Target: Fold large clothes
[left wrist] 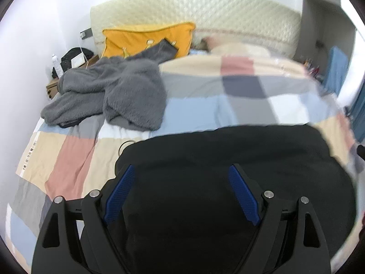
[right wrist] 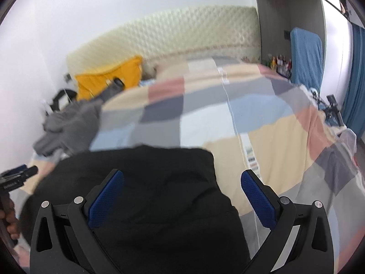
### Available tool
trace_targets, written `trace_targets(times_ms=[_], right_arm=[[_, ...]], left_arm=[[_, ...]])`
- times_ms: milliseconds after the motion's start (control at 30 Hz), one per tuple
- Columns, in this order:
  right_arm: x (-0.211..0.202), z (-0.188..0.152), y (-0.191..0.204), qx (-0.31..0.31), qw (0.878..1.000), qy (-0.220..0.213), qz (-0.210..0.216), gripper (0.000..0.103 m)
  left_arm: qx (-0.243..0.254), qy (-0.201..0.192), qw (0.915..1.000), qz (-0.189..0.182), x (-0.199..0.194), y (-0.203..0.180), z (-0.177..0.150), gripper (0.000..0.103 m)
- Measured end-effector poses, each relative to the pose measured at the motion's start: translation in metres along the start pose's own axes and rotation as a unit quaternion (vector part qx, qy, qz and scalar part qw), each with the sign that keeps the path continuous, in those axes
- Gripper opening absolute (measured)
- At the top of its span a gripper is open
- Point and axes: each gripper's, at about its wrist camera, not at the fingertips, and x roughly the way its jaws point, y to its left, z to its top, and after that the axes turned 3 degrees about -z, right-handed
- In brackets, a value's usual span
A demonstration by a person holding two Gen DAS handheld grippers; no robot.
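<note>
A large black garment (left wrist: pixel 228 155) lies flat on the checked bed cover (left wrist: pixel 68 155), close in front of both grippers. My left gripper (left wrist: pixel 181 171) is open, its blue pads (left wrist: pixel 121 194) spread above the garment's left part. My right gripper (right wrist: pixel 182 175) is open above the garment's right part (right wrist: pixel 148 182), with its right pad (right wrist: pixel 257 201) past the garment's right edge over the bed cover (right wrist: pixel 273 141). Neither gripper holds cloth. The left gripper also shows in the right wrist view (right wrist: pixel 16 180) at the far left, with a hand on it.
A crumpled grey fleece garment (left wrist: pixel 109 91) lies at the bed's back left, also in the right wrist view (right wrist: pixel 68 125). A yellow pillow (left wrist: pixel 146 41) leans on the padded headboard (left wrist: pixel 205 13). A nightstand (left wrist: pixel 68 68) with a bottle stands left. A blue cushion (right wrist: pixel 305 57) and shelf stand right.
</note>
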Motion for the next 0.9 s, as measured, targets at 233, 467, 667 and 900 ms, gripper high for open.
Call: trace_targets(times_ms=[233, 467, 667, 900], right_arm=[[-0.099, 0.029, 0.024, -0.019, 0.997, -0.067, 0.015, 0.103], [-0.194, 0.034, 0.045, -0.037, 0.989, -0.138, 0.037, 0.103], [-0.252, 0.016, 0.053, -0.043, 0.982, -0.179, 0.041, 0.103], [-0.291, -0.015, 0.059, -0.047, 0.977, -0.202, 0.045, 0.103]], left_arm=[[0.001, -0.059, 0.9974, -0.042, -0.096, -0.018, 0.017, 0.085], [0.039, -0.106, 0.9925, -0.048, -0.185, -0.039, 0.014, 0.089], [0.044, -0.129, 0.9887, -0.063, -0.236, -0.042, -0.003, 0.090], [0.044, -0.146, 0.9842, -0.090, -0.277, -0.043, -0.037, 0.090]])
